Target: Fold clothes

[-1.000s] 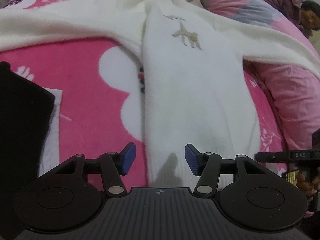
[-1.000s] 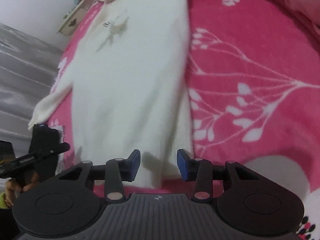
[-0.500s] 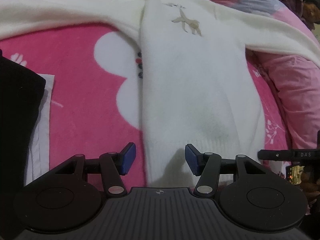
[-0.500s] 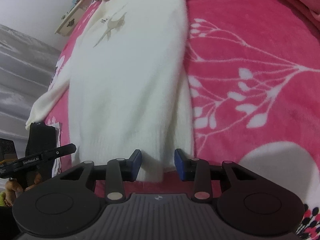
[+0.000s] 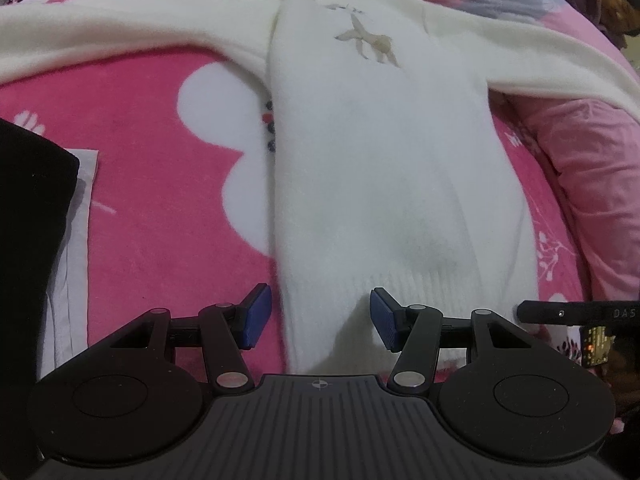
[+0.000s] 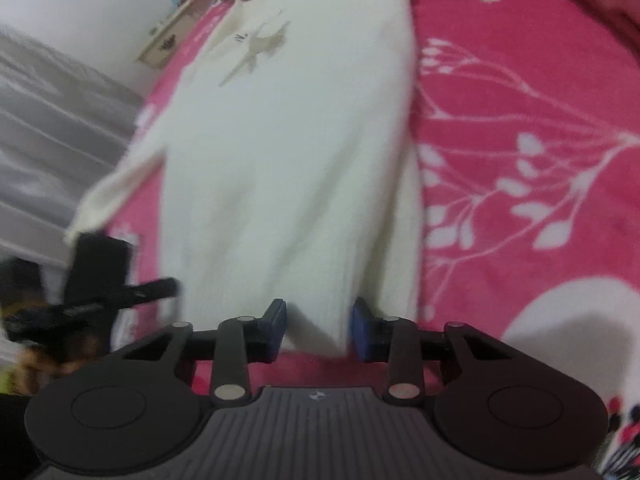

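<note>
Left claw (image 5: 316,318) gapes wide around the ribbed hem's left corner; right claw (image 6: 318,330) stands narrower, pads flanking the right corner, not visibly pinching. The fluffy white knit sweater (image 5: 380,168) lies spread flat on the pink flower-print bed blanket (image 5: 160,152), sleeves out. Judgement: bite both corners at equal depth, catch both layers, lift evenly so the hem stays straight.

I see my left gripper (image 5: 320,316) with jaws apart, straddling the ribbed hem of the white sweater (image 5: 380,184) spread on the pink blanket (image 5: 160,168); a black garment (image 5: 28,260) lies at nine o'clock.
</note>
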`<state>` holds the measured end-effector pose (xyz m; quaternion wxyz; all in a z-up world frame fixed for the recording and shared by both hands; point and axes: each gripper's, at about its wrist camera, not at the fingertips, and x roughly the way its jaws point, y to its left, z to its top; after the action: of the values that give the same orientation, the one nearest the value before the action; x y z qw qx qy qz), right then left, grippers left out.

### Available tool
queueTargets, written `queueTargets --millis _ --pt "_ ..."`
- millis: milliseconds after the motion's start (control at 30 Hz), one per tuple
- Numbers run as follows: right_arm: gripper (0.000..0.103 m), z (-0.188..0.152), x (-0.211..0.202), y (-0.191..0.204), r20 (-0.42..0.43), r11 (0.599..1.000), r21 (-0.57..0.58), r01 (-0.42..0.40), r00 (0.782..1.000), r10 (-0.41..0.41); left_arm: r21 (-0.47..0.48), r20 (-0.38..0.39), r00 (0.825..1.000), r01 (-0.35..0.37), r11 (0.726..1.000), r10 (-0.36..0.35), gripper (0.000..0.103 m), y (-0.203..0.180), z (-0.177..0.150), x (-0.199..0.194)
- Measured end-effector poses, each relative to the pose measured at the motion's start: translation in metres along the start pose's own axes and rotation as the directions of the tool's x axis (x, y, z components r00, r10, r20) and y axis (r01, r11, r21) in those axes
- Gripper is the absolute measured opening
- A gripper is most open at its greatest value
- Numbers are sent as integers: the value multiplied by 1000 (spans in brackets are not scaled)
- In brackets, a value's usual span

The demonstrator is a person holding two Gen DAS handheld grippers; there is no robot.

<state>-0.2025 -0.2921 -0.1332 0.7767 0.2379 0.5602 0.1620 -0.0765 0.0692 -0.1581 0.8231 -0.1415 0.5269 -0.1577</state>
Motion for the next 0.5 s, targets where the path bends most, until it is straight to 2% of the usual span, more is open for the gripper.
queueTargets --millis 133,167,200,300,400,500 --pt "37 -2 1 -2 -3 1000 14 -28 1000 28 -11 1 1000 -5 1000 5 55 -1 0 0" --pt "31 -2 1 0 1 1000 1 -27 1000 27 -9 1 1000 -6 1000 6 55 -1 0 0" --pt "19 -2 1 2 5 1000 -12 -26 1000 26 -7 2 1000 -8 1000 8 55 -2 0 0" --pt "13 2 -10 2 33 997 -2 -82 996 82 -9 -1 1000 -10 1000 10 55 -1 2 -2" --pt "11 8 -35 0 110 988 14 -152 983 149 -15 17 1000 -12 1000 12 55 1 6 -9" --pt "11 20 -69 -2 222 988 0 -155 963 151 -28 41 999 -2 1000 3 57 4 10 -15"
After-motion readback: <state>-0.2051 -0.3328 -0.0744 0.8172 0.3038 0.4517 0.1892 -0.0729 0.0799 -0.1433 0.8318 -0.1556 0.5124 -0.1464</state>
